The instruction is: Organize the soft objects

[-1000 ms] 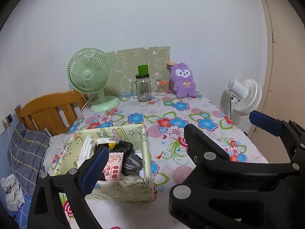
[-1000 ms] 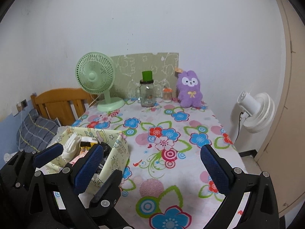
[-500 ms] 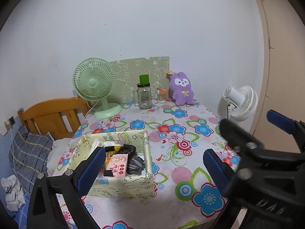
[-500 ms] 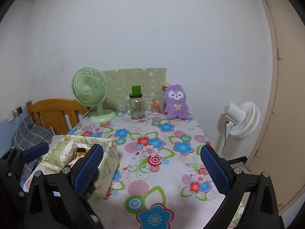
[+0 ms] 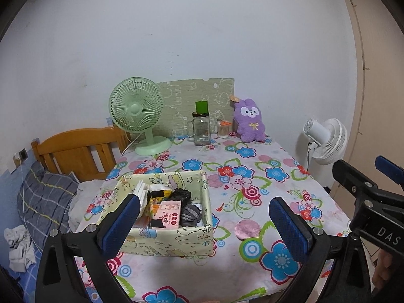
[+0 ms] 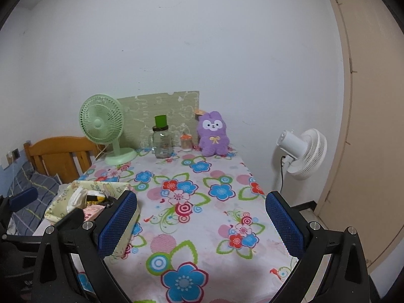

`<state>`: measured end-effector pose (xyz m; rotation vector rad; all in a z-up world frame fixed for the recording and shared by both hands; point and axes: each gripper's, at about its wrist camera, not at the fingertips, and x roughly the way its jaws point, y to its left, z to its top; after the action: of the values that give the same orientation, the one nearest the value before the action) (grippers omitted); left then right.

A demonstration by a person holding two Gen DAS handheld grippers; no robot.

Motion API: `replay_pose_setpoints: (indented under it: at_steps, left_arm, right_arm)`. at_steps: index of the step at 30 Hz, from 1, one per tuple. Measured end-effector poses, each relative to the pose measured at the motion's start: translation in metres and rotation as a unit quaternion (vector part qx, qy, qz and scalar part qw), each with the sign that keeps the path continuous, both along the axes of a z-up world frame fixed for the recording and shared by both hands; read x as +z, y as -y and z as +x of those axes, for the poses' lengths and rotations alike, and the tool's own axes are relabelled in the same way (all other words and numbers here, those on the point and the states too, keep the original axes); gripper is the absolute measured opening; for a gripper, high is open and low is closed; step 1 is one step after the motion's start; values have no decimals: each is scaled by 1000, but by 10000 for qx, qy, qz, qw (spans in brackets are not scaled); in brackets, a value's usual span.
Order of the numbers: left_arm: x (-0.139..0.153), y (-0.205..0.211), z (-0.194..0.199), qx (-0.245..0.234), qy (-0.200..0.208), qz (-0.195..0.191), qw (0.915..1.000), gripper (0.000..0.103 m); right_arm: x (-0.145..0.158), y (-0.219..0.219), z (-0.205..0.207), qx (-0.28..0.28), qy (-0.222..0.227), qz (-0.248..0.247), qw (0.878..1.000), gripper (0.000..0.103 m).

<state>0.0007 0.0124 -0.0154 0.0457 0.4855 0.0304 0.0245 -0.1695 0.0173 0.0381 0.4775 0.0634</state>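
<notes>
Two views, and each hides something from me. From my left wrist, my left gripper (image 5: 204,224) hangs spread wide over the near end of the table (image 5: 255,222), grasping nothing. Its left blue pad (image 5: 121,223) covers the near-left corner of the fabric storage box (image 5: 176,240), so I cannot make out what lies under it. Inside the box I see a white folded piece (image 5: 142,193), a yellow-and-black packet (image 5: 159,193), a black bundle (image 5: 180,194), a pink printed packet (image 5: 168,213) and a grey cloth (image 5: 190,213), packed touching one another. My right gripper (image 5: 366,197) cuts in at the right edge; only part of it shows there. At the far end, against the wall, sit the purple plush bunny (image 5: 248,121), a glass jar with a green lid (image 5: 201,126) and a green desk fan (image 5: 137,113). A white standing fan (image 5: 325,141) stands off the right edge of the table.

From my right wrist, that gripper (image 6: 200,224) is also spread wide and empty above the flowered cloth. Its left pad (image 6: 118,223) blocks the box's (image 6: 101,185) near-right side, and the left gripper's dark frame hides much of the contents. The plush bunny (image 6: 213,135) sits well apart from the box, beside a small orange-capped jar (image 6: 186,141). A wooden headboard (image 6: 58,155) and grey plaid pillow (image 6: 32,186) lie left, partly cut off.
</notes>
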Motion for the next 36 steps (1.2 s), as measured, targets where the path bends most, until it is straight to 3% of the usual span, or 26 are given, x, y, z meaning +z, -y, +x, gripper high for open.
replay_pose_setpoints:
  at_steps: [36]
  left_arm:
    - [3, -19, -7, 182, 88, -239, 9995, 103]
  right_arm:
    - [0, -9, -5, 90, -29, -1, 10000, 103]
